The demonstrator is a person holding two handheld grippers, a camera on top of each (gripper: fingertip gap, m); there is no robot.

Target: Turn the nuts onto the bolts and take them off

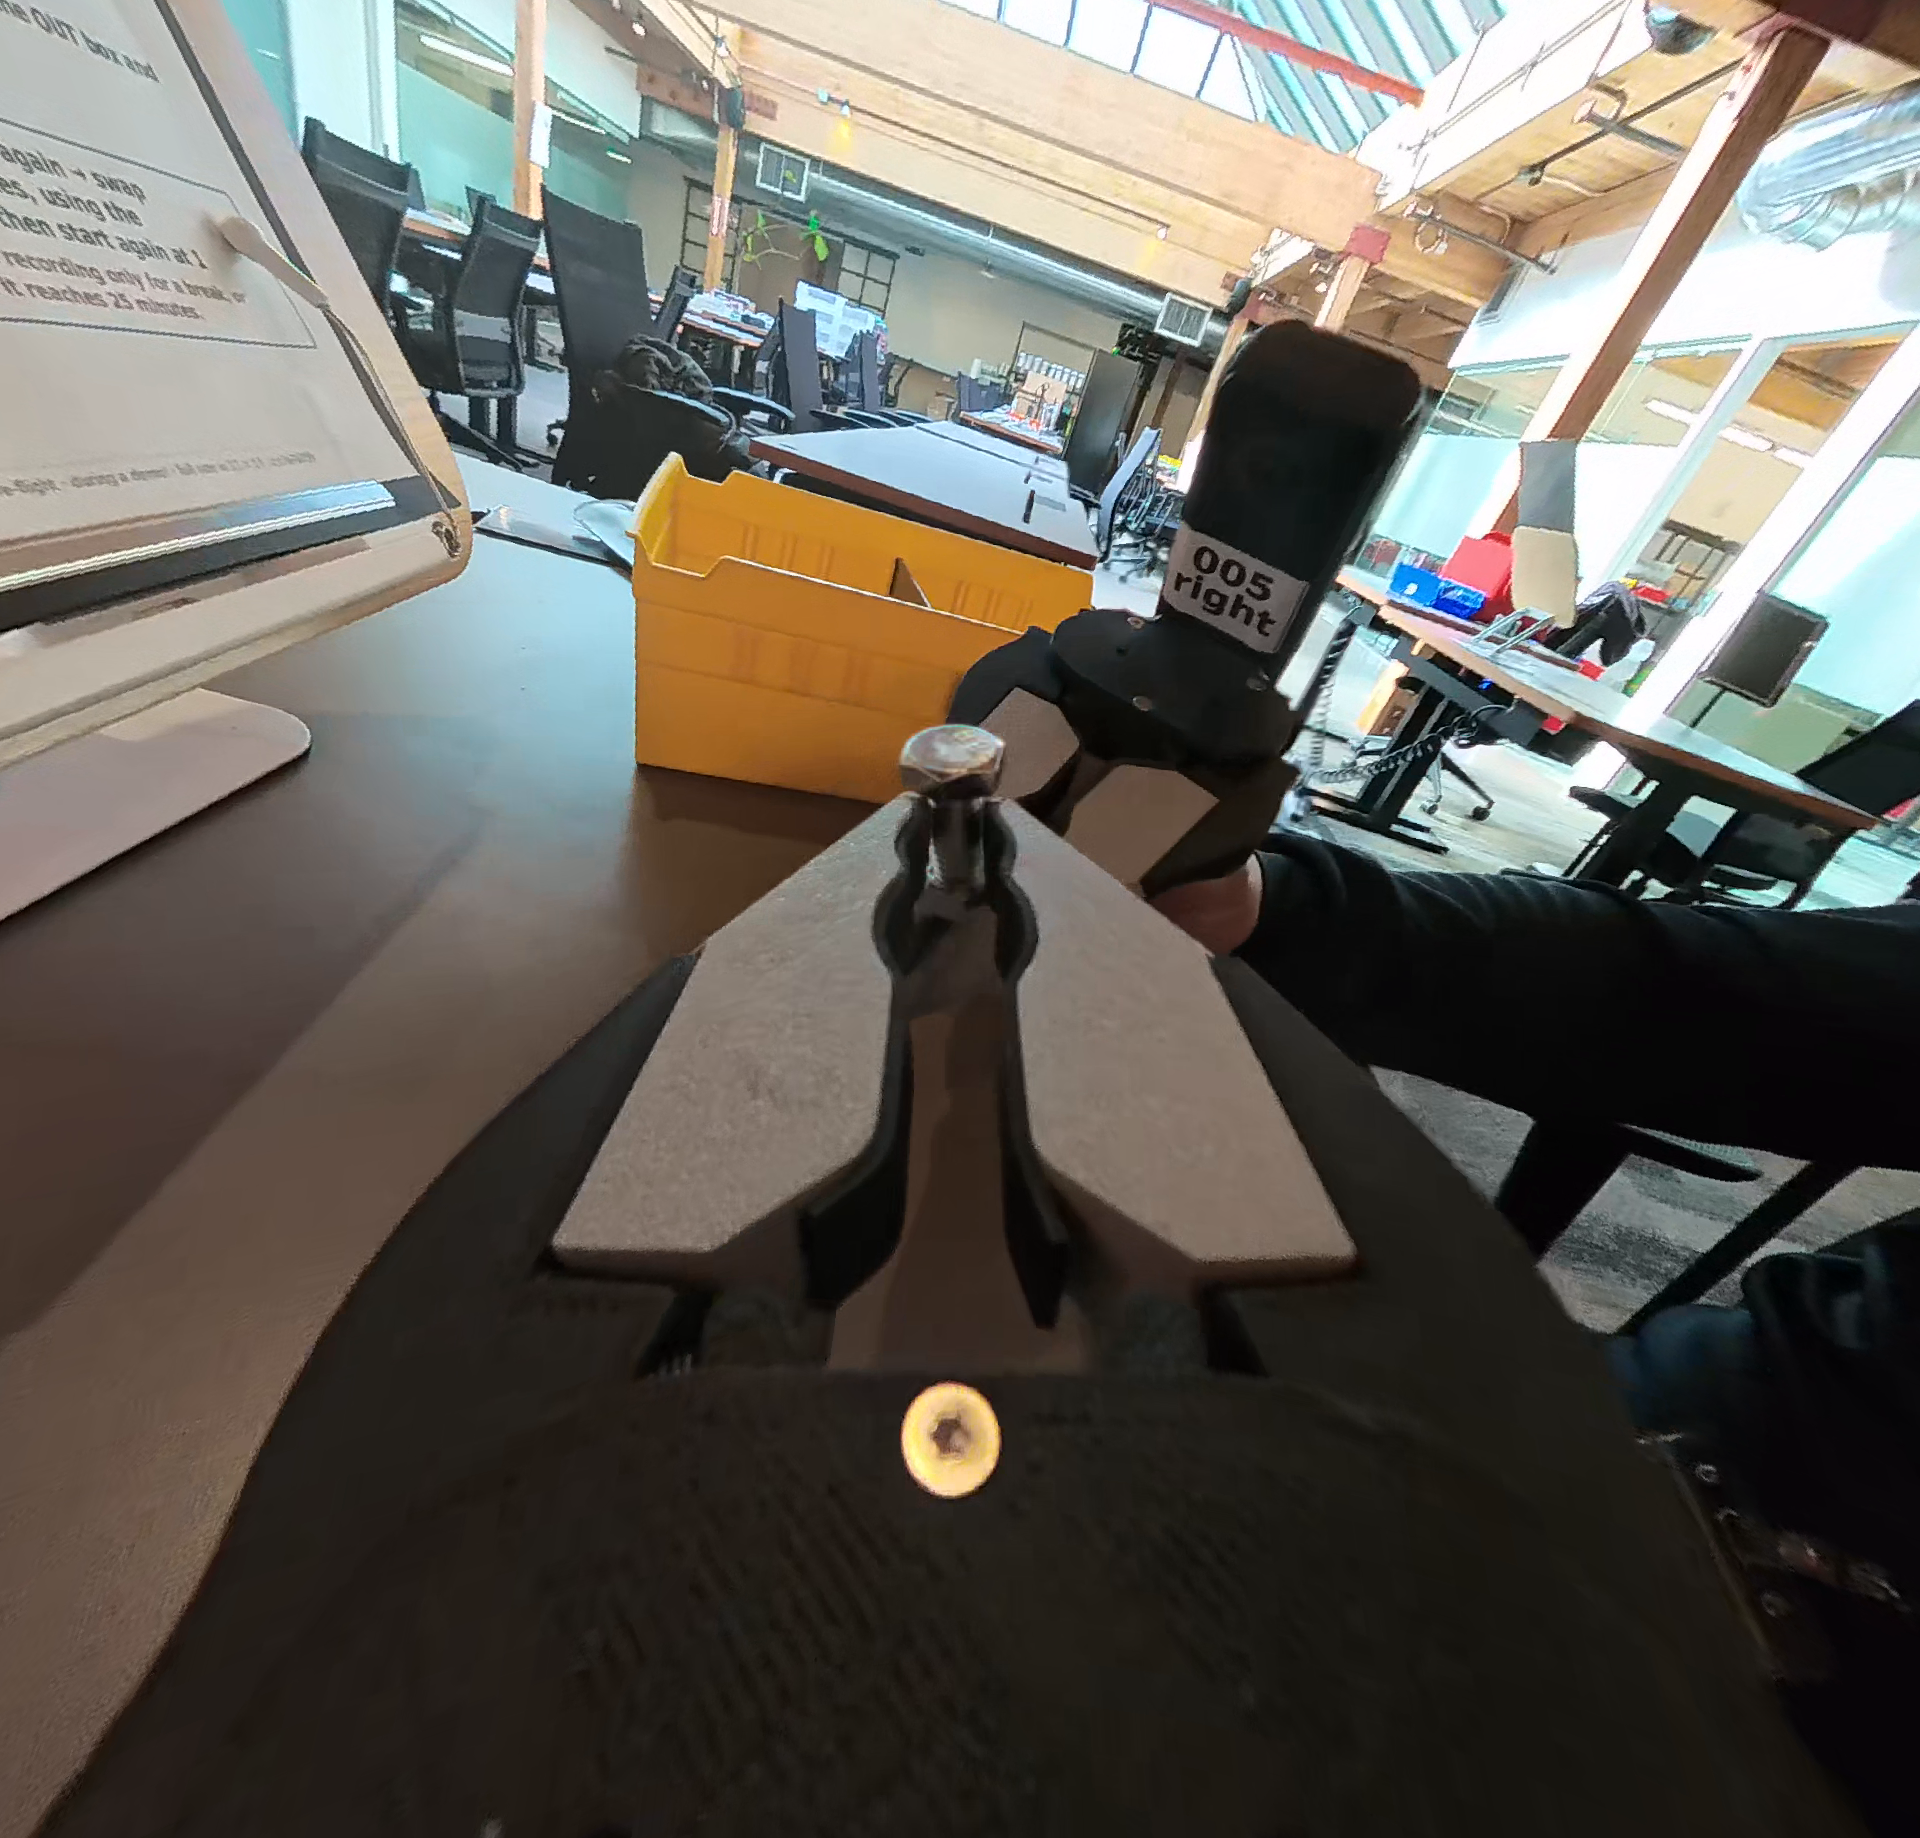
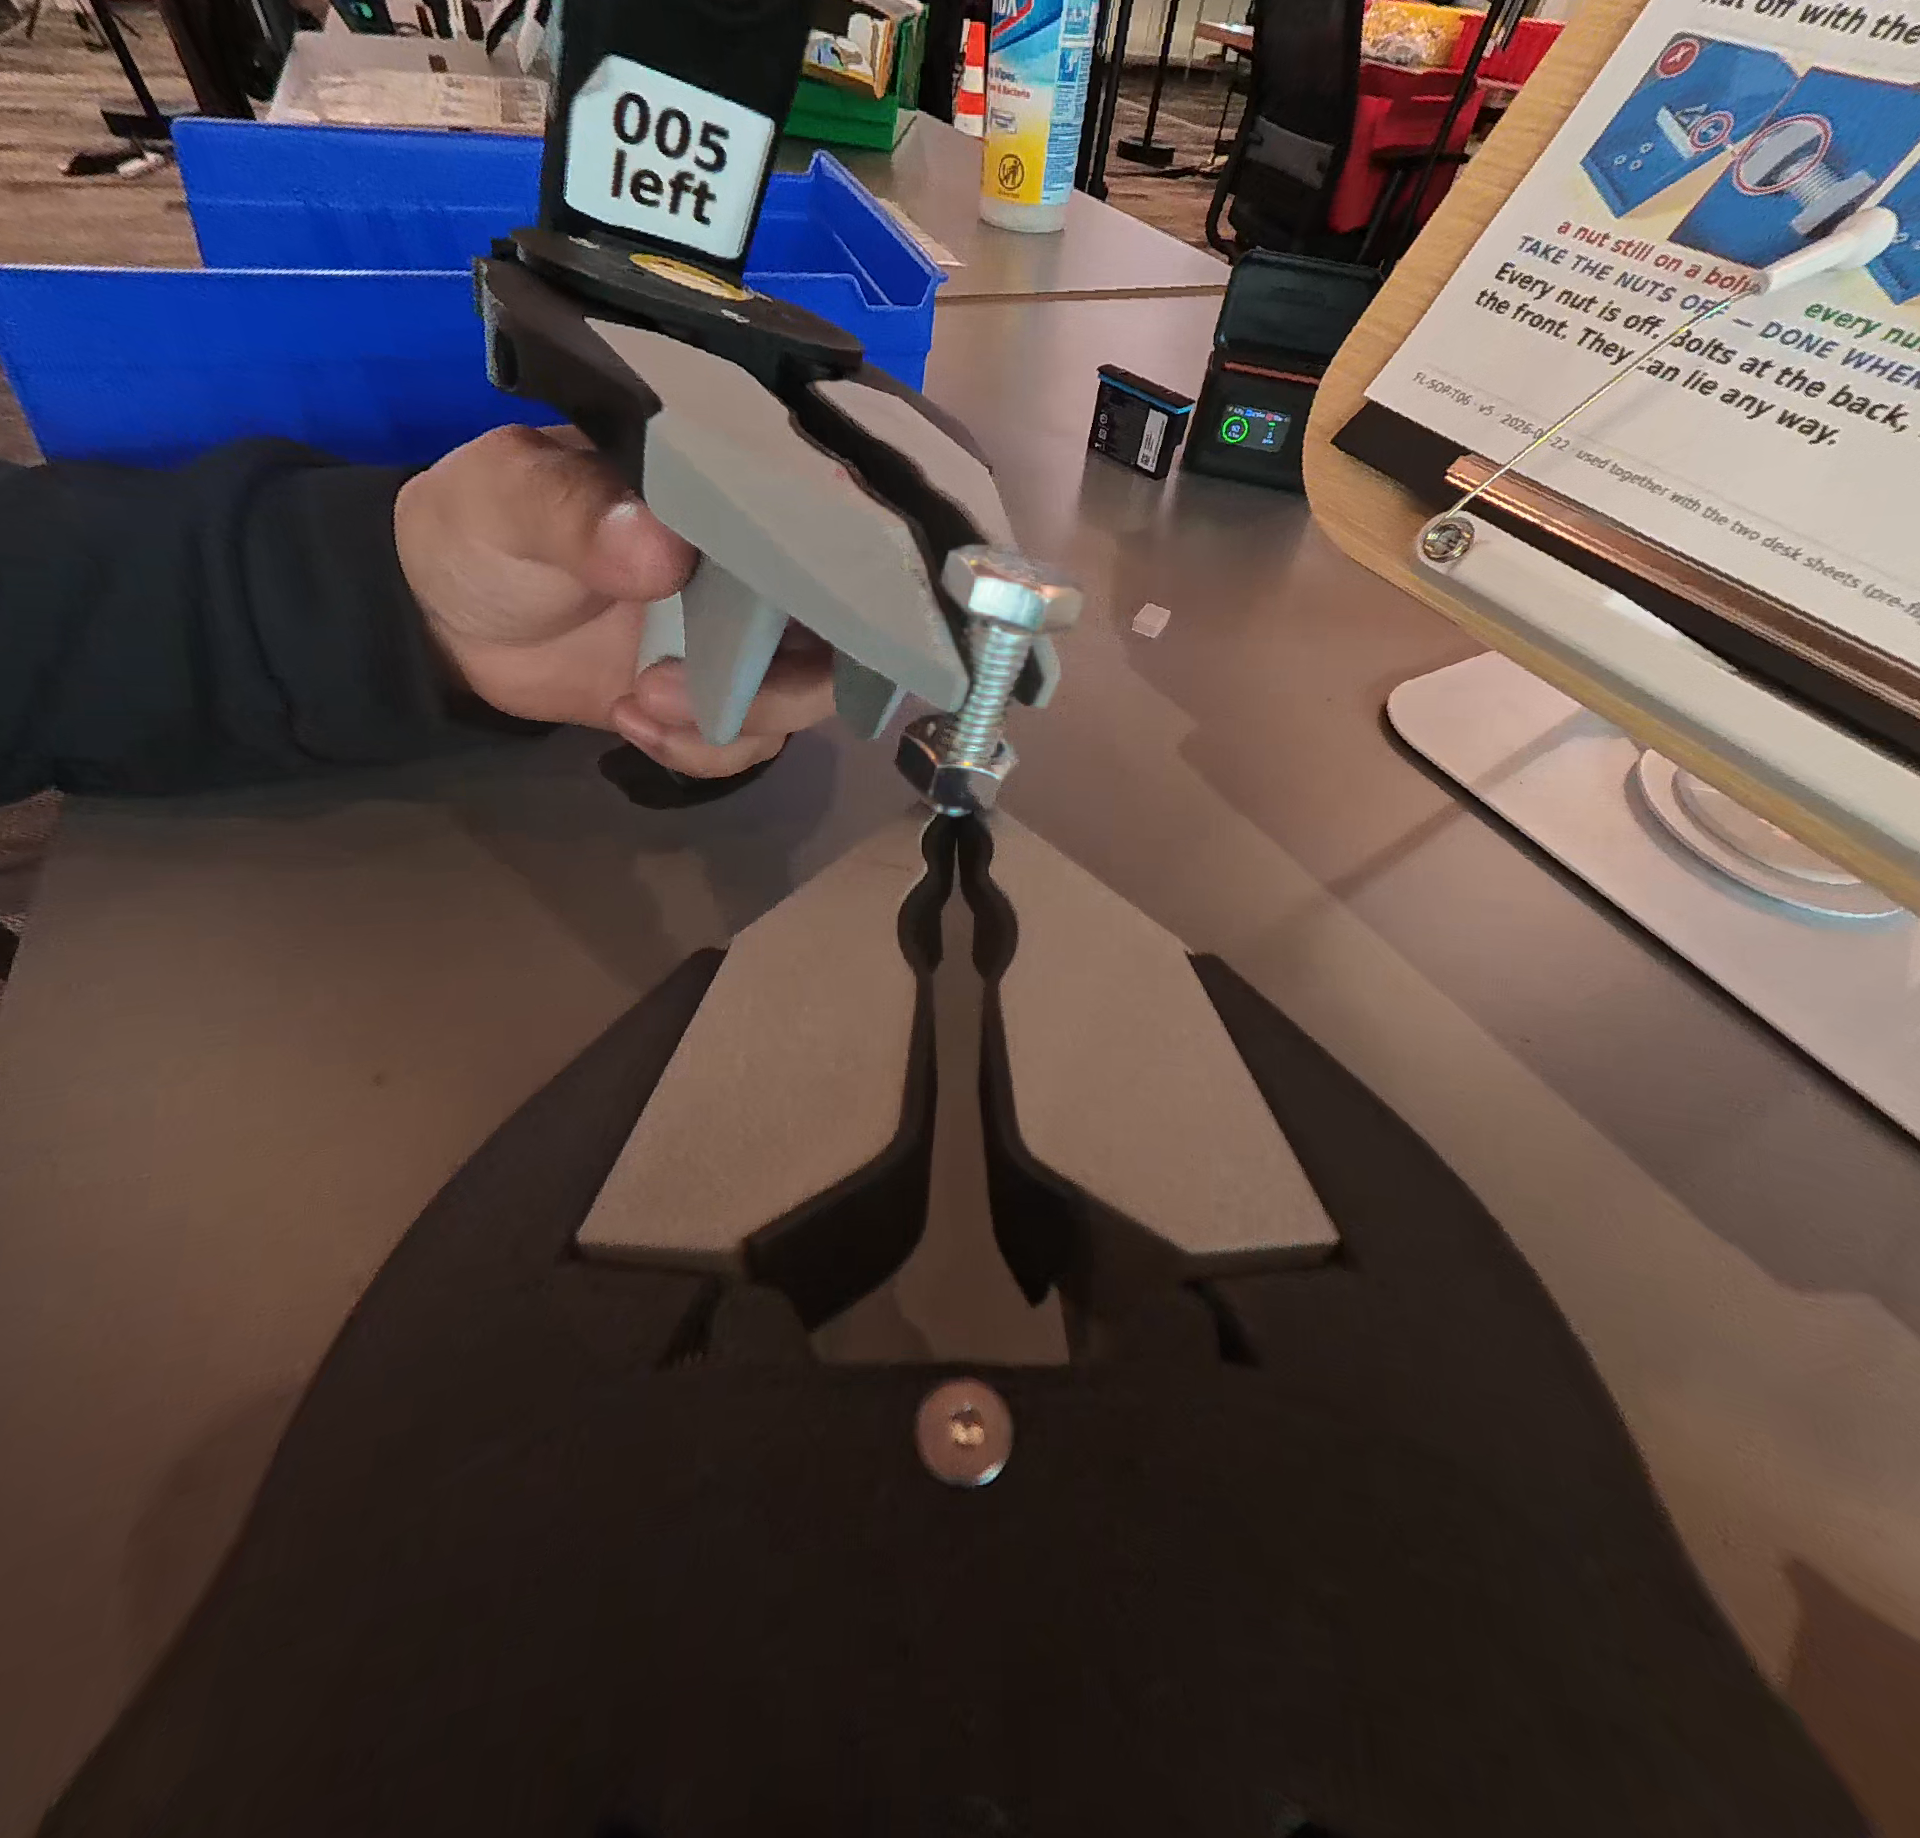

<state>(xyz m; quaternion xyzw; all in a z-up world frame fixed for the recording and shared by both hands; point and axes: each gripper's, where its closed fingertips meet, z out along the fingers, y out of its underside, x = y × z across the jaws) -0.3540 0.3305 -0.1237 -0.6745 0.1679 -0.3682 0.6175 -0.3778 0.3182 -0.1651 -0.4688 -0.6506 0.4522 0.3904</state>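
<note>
My left gripper [image 1: 951,838] is shut on the threaded shank of a silver hex bolt [image 1: 949,758] and holds it above the dark table. The right wrist view shows the same left gripper [image 2: 997,645] clamping the bolt [image 2: 1003,593] between its head and a hex nut [image 2: 954,765] that sits near the shank's lower end. My right gripper [image 2: 957,832] has its jaws shut, with the tips just under the nut. I cannot tell whether they touch it. In the left wrist view the right gripper [image 1: 1049,801] stands just behind the bolt, held by a hand.
A yellow bin [image 1: 831,645] stands behind the bolt. A blue bin [image 2: 312,334] stands behind the left hand. An instruction sheet on a stand [image 2: 1662,386] is at the right and also shows in the left wrist view [image 1: 156,334]. A battery [image 2: 1143,427], a small device [image 2: 1257,417] and a wipes canister [image 2: 1039,74] are at the back.
</note>
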